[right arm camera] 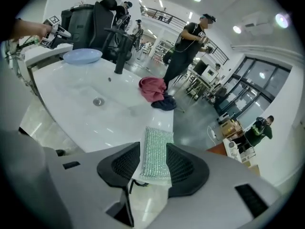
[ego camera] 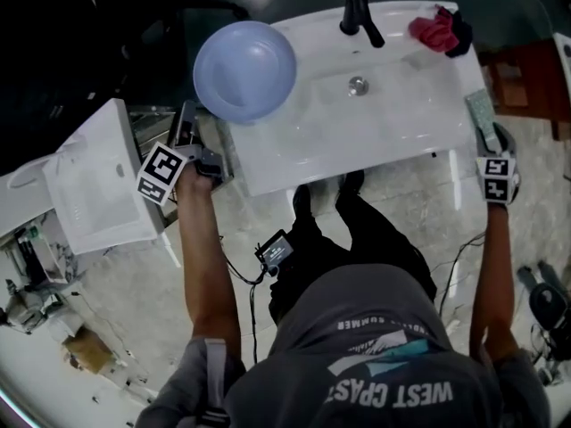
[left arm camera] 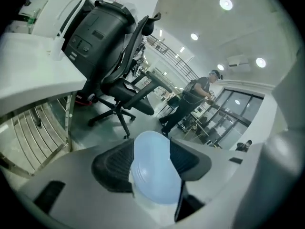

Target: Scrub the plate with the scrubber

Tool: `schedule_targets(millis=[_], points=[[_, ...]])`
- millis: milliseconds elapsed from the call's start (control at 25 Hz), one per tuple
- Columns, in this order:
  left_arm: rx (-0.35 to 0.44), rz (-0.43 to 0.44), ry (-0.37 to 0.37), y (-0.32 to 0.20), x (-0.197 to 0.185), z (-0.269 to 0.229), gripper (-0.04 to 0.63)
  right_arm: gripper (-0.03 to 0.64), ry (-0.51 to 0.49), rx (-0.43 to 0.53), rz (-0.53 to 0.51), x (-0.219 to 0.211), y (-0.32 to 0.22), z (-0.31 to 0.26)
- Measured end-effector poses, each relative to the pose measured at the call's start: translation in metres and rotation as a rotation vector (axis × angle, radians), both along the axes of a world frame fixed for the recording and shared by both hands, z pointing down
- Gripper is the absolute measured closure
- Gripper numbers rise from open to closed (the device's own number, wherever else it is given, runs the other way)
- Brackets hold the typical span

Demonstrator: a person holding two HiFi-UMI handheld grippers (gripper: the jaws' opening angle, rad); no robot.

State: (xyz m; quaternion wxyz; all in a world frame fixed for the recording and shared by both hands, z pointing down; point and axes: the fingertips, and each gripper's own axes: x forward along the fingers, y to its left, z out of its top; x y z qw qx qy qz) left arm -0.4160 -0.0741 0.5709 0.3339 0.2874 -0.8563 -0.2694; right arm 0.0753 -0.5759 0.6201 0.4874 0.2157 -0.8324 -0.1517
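Plate [ego camera: 244, 69] on sink [ego camera: 401, 127] corner | left claw [left arm camera: 151, 159] released | right claw [right arm camera: 153, 165] released, scrubber [right arm camera: 157, 149] between | hoodie [ego camera: 393, 364]: "WEST"

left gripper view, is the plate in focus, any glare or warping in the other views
Left gripper view: the plate is soft-edged close to the lens, ceiling lights flare. Right gripper view: fisheye bends the sink rim. Head view: dark corners, sheen on the sink.

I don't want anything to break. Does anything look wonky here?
The plate sits on the sink's left corner with much of it past the rim, so it could slip off. A red cloth lies crumpled at the back corner.
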Motion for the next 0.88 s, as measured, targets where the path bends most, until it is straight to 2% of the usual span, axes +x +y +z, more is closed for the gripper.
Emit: schedule_targets(millis=[200,360,520,680,800,880], points=[[-0.008,0.070,-0.118,0.007,0.025,-0.058,0.379,0.445,-0.169,0.114,-0.012,-0.020,0.024,-0.084],[0.007,0.159,-0.246,0.006,0.049,-0.115,0.418,0.558,-0.389,0.112,-0.061,-0.052,0.072,-0.164],[0.024,0.253,-0.392,0.008,0.075,-0.175,0.471,0.576,-0.579,0.020,-0.143,-0.089,0.143,-0.235],[0.057,0.357,-0.541,0.006,0.106,-0.233,0.536,0.581,-0.693,-0.048,-0.244,-0.113,0.207,-0.282],[0.079,0.466,-0.640,0.001,0.145,-0.265,0.553,0.584,-0.782,-0.130,-0.335,-0.127,0.264,-0.311],[0.091,0.551,-0.706,-0.005,0.174,-0.283,0.558,0.588,-0.803,-0.188,-0.397,-0.135,0.302,-0.324]])
